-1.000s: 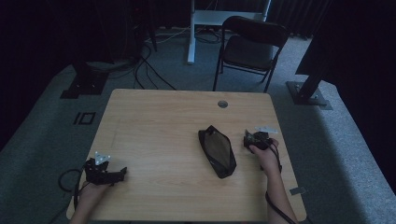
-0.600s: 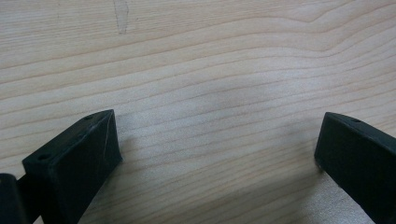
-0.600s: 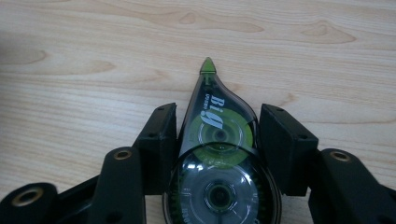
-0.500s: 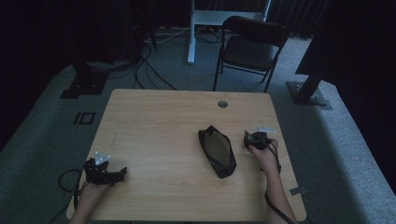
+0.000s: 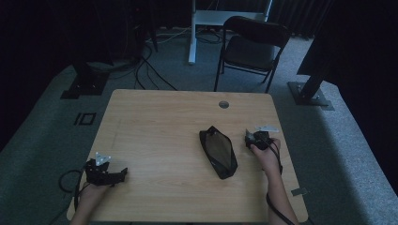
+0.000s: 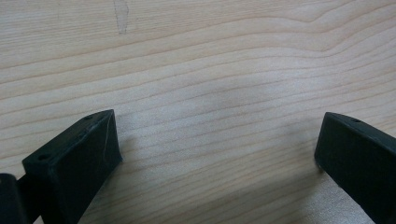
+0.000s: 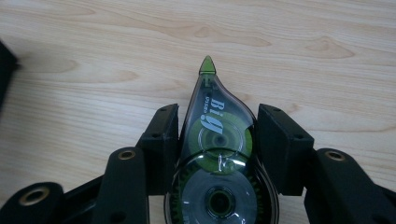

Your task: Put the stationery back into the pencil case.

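Right gripper (image 7: pixel 217 140) has just been closing, now clamped on the clear green teardrop-shaped correction tape dispenser (image 7: pixel 217 154), tip at 12 o'clock. Left gripper (image 6: pixel 217 149) unmoved, wide open.

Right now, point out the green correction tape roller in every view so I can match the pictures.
High view: hidden in the right gripper, right of the black pouch.
Left gripper view: not in it.
Right gripper view: correction tape roller centre bottom, pinched between both jaws, tip pointing up.
Shared landmark: the wooden table.
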`<state>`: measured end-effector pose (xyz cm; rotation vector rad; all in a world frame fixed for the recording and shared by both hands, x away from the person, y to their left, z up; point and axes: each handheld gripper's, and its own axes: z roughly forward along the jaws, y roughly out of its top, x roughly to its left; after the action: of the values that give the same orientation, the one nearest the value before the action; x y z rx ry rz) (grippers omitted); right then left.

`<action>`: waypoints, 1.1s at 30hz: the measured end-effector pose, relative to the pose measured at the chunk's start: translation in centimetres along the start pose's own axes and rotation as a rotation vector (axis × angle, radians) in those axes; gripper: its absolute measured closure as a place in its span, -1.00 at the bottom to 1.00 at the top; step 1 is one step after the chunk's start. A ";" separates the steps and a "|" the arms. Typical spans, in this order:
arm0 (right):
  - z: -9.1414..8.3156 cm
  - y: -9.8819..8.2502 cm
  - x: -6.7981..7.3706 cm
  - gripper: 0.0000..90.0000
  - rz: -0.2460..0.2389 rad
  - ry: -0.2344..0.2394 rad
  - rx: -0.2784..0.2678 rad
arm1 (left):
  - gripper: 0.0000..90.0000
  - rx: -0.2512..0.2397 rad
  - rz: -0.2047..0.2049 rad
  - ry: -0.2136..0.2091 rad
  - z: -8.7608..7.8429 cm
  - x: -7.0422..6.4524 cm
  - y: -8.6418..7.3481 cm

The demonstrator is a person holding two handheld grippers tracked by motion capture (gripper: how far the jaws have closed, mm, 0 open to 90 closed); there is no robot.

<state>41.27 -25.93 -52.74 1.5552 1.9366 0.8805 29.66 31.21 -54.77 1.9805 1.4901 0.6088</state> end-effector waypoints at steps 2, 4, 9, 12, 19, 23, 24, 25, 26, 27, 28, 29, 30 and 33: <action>-0.3 0.2 0.1 0.11 -0.007 0.002 0.002 | -0.99 0.000 0.000 0.000 0.0 0.0 0.0; -0.7 0.4 0.2 0.11 -0.005 -0.001 -0.007 | -0.99 0.000 0.000 0.000 0.0 0.0 0.0; -1.7 0.9 0.8 0.11 -0.021 0.000 -0.018 | -0.99 0.000 0.000 0.000 0.0 0.0 0.0; -2.4 1.2 1.3 0.11 -0.027 0.003 -0.020 | -0.99 0.000 0.000 0.000 0.0 0.0 0.0; -4.2 2.2 2.4 0.11 -0.054 0.012 -0.065 | -0.99 0.000 0.000 0.000 0.0 0.0 0.0; -5.2 2.7 3.4 0.11 -0.070 0.019 -0.087 | -0.99 0.000 0.000 0.000 0.0 0.0 0.0; -5.4 2.8 3.6 0.11 -0.072 0.021 -0.091 | -0.99 0.000 0.000 0.000 0.0 0.0 0.0; -5.7 2.9 3.8 0.11 -0.070 0.022 -0.097 | -0.99 0.000 0.000 0.000 0.0 0.0 0.0; -5.9 3.0 4.1 0.11 -0.073 0.024 -0.100 | -0.99 0.000 0.000 0.000 0.0 0.0 0.0; -6.1 3.2 4.3 0.11 -0.073 0.031 -0.103 | -0.99 0.000 0.000 0.000 0.0 0.0 0.0; -6.3 3.3 4.5 0.11 -0.064 0.042 -0.110 | -0.99 0.000 0.000 0.000 0.0 0.0 0.0; -6.5 3.4 4.7 0.11 -0.062 0.050 -0.110 | -0.99 0.000 0.000 0.000 0.0 0.0 0.0; -6.7 3.5 4.9 0.11 -0.065 0.052 -0.113 | -0.99 0.000 0.000 0.000 0.0 0.0 0.0; -7.2 3.8 5.5 0.12 -0.067 0.066 -0.126 | -0.99 0.000 0.000 0.000 0.0 0.0 0.0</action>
<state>37.24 -21.27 -45.06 1.3965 1.9274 1.0167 29.66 31.21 -54.77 1.9803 1.4903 0.6088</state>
